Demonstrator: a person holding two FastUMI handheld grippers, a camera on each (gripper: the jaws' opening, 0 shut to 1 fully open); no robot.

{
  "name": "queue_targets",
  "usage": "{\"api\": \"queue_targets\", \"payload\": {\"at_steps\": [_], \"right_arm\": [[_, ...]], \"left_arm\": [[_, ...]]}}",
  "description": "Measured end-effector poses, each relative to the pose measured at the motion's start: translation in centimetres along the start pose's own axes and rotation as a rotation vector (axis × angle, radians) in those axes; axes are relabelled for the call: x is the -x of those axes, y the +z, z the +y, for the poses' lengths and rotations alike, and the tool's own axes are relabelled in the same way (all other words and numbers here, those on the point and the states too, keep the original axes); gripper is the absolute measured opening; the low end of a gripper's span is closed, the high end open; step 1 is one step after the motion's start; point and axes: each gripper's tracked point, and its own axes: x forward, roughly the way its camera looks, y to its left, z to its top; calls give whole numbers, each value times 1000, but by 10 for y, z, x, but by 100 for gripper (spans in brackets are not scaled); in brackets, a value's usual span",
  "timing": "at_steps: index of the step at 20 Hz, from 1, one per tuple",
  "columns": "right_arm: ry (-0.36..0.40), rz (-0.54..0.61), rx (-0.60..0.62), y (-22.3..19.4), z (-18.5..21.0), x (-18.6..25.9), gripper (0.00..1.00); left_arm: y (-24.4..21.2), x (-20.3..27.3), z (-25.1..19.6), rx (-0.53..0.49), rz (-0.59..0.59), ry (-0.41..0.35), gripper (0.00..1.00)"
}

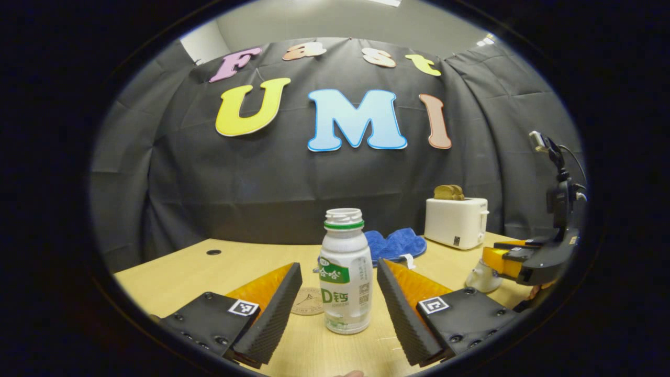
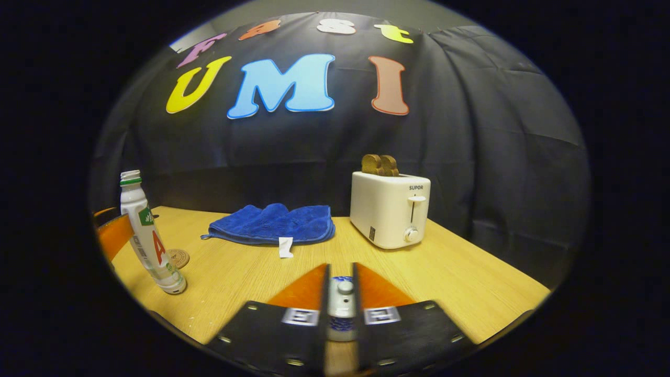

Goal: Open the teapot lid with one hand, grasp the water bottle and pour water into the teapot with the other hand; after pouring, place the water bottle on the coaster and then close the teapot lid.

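Water bottle [image 1: 345, 272]: uncapped, upright on table [image 1: 183, 277], flanked by wide-spread left gripper [image 1: 339, 298]. Teapot lid [image 2: 341, 303]: clamped in right gripper [image 2: 341, 285]. Toaster [image 2: 390, 214]: loaded with toast [image 2: 380, 165].

A pale wooden desk [image 2: 460, 283] was seen, bounded at its far edge by the black cloth wall. An uncapped water bottle [image 1: 345, 272] stood upright on it, with a round coaster [image 1: 308, 302] lying just behind. Toward the far edge a crumpled blue cloth [image 2: 272, 224] was spread, and a white toaster [image 2: 390, 214] was set beside it.
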Motion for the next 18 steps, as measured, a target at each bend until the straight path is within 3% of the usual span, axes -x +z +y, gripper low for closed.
{"api": "queue_targets", "payload": {"at_steps": [1, 5, 10, 12, 13, 14, 18], "right_arm": [[5, 10, 4, -2, 1, 1, 10], [30, -4, 15, -1, 2, -2, 10], [56, -162, 72, 34, 15, 23, 10], [91, -175, 79, 32, 27, 31, 10], [105, -178, 89, 30, 30, 34, 10], [109, -188, 104, 32, 32, 37, 10], [124, -216, 111, 37, 35, 45, 10]], "left_arm": [[-2, 0, 0, 2, 3, 1, 100], [-5, 1, 1, 18, 7, -2, 100], [-8, -3, -4, 14, 7, -10, 100], [-12, -8, -8, -3, 20, -12, 95], [-15, -11, -10, -13, 27, -15, 99], [-15, -14, -14, -23, 32, -16, 95], [-30, -30, -17, -36, 66, -8, 99]]}}
